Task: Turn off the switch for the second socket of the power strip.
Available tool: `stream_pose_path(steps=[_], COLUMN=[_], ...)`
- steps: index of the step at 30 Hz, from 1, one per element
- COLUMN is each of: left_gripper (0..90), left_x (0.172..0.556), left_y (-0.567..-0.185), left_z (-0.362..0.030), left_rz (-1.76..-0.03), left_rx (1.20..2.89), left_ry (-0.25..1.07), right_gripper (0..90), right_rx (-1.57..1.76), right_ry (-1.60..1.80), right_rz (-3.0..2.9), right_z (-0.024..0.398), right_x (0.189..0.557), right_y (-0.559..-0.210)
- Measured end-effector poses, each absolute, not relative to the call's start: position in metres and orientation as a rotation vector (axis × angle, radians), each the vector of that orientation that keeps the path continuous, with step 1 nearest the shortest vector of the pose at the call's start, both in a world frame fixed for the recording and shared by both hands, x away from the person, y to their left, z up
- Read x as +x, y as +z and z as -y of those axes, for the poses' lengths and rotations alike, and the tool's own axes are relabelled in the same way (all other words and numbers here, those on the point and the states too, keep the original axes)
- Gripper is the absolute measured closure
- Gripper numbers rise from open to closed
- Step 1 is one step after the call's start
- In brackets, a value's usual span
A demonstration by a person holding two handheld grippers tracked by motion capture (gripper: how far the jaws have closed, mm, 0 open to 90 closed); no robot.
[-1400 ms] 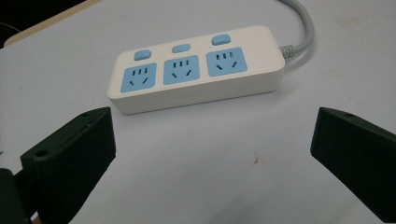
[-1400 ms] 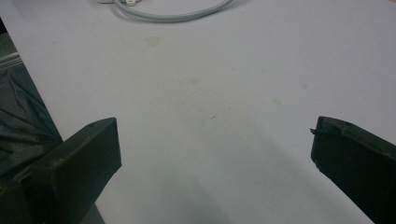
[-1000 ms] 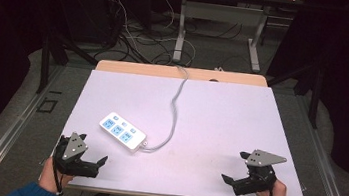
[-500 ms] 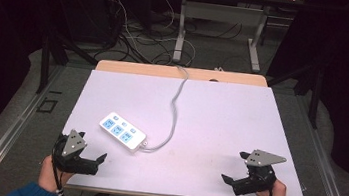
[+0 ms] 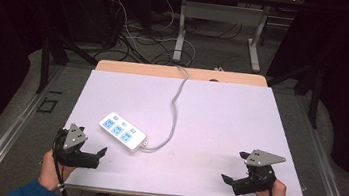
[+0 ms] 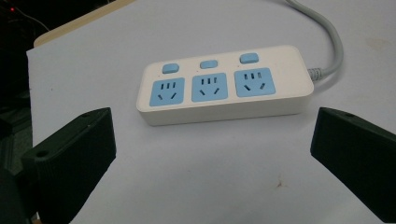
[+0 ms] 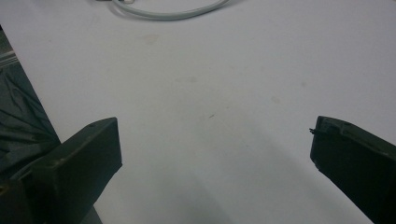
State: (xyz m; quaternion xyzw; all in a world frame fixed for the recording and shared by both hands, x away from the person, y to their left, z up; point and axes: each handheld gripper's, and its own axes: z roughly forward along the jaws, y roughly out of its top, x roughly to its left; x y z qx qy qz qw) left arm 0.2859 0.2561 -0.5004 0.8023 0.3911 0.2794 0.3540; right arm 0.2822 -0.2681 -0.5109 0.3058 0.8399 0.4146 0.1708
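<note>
A white power strip (image 5: 123, 131) is lying on the tabletop (image 5: 240, 121), the one obstacle on it. Its grey cord (image 5: 176, 109) is looping off the strip's right end and running to the far edge, crossing the middle. Right of the strip, the surface is lying open. The left gripper (image 5: 100, 153) is sitting near the strip's front, apparently apart from it, fingers (image 6: 74, 149) spread wide.

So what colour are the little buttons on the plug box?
Light blue, like the sockets; the power strip itself is cream-white. The left gripper view shows it best.
</note>
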Motion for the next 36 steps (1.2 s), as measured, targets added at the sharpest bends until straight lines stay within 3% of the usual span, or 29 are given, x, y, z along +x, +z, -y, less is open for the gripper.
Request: stream_pose_path(steps=[36], left_gripper=[0.2], left_x=[0.317], left_y=[-0.489], left_z=[-0.254], left_rz=[-1.056], left_rx=[2.058], left_ry=[0.741], right_gripper=[1.6], right_rx=[0.868], right_ry=[1.18], right_rz=[-2.391], right_z=[0.269], right_x=[0.283], right_y=[-0.511])
